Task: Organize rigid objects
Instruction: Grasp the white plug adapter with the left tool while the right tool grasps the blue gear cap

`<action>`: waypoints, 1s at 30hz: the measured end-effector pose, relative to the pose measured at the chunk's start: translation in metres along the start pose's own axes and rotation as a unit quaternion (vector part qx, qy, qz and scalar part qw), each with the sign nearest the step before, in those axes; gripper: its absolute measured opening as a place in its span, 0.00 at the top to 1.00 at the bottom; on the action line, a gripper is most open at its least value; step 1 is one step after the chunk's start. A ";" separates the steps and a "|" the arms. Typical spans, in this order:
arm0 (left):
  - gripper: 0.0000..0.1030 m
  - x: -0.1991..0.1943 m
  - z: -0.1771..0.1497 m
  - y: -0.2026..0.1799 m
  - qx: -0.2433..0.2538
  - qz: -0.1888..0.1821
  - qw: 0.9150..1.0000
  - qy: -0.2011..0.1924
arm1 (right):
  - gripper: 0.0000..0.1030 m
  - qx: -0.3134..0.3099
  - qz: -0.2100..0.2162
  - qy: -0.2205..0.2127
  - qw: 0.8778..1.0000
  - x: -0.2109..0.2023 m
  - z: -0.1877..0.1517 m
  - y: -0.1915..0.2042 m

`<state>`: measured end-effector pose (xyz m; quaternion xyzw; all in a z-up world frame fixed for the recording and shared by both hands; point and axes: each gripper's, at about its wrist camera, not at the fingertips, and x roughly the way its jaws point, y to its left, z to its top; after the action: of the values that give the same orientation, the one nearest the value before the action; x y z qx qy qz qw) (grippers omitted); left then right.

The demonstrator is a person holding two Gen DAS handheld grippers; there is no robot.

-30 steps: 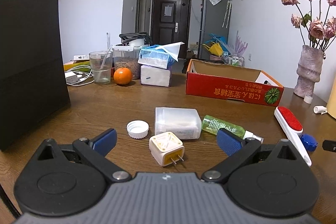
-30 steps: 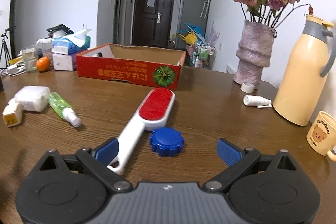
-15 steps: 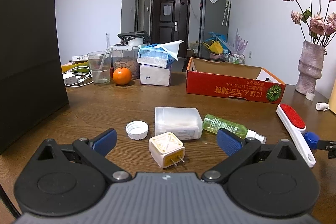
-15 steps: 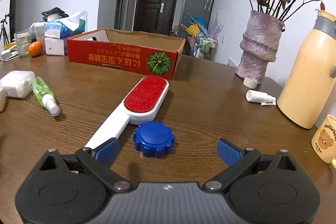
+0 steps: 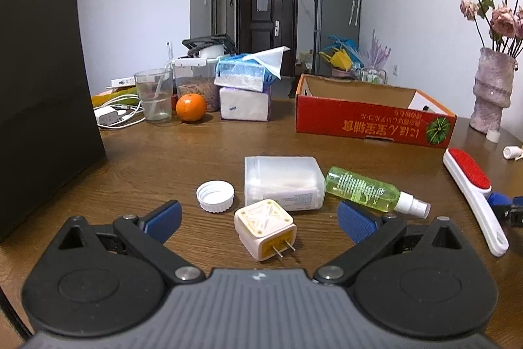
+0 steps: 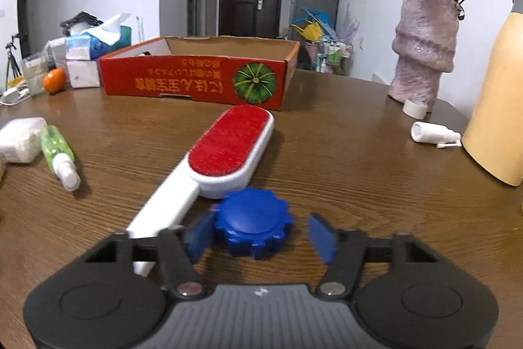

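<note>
My right gripper [image 6: 260, 237] is partly closed around a blue ridged cap [image 6: 253, 226] on the wooden table; the left pad touches it, the right pad stands a little off. A white lint brush with a red pad [image 6: 225, 149] lies just beyond the cap. My left gripper [image 5: 260, 218] is open and empty, low over the table, with a white plug adapter [image 5: 265, 228] between its fingers. Beyond lie a white bottle cap [image 5: 215, 196], a translucent plastic box [image 5: 282, 182] and a green spray bottle [image 5: 369, 190]. The red cardboard box [image 6: 196, 80] stands open behind.
A black paper bag [image 5: 42, 94] stands at the left. A glass, an orange [image 5: 191, 107], tissue packs and cables sit at the back left. A pink vase [image 6: 425, 48], a yellow thermos [image 6: 497, 107], a small white bottle [image 6: 431, 133] and a white cap stand at the right.
My right gripper has moved forward and lower to the blue cap, and its fingers have narrowed around it. My left gripper has hardly moved.
</note>
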<state>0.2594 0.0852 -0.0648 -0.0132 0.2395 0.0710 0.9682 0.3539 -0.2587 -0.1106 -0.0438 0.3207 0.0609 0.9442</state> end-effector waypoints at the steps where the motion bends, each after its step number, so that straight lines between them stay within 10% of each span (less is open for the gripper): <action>1: 0.00 0.002 0.000 -0.001 0.004 0.003 1.000 0.002 | 0.51 -0.001 -0.003 -0.001 1.000 -0.001 0.000 0.001; 18: 0.04 0.058 0.006 -0.001 0.002 0.025 0.997 0.067 | 0.51 0.023 -0.008 -0.045 0.999 -0.017 -0.001 -0.007; 27: 0.28 0.073 0.004 0.001 -0.004 0.027 0.995 0.094 | 0.51 0.027 -0.008 -0.051 0.998 -0.019 -0.002 -0.008; 30: 0.51 0.073 0.003 0.000 -0.004 0.027 0.995 0.096 | 0.51 0.028 -0.009 -0.049 0.998 -0.019 -0.002 -0.007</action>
<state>0.3243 0.0954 -0.0960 -0.0171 0.3314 0.0960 0.9384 0.3383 -0.2679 -0.1001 -0.0175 0.2754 0.0457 0.9601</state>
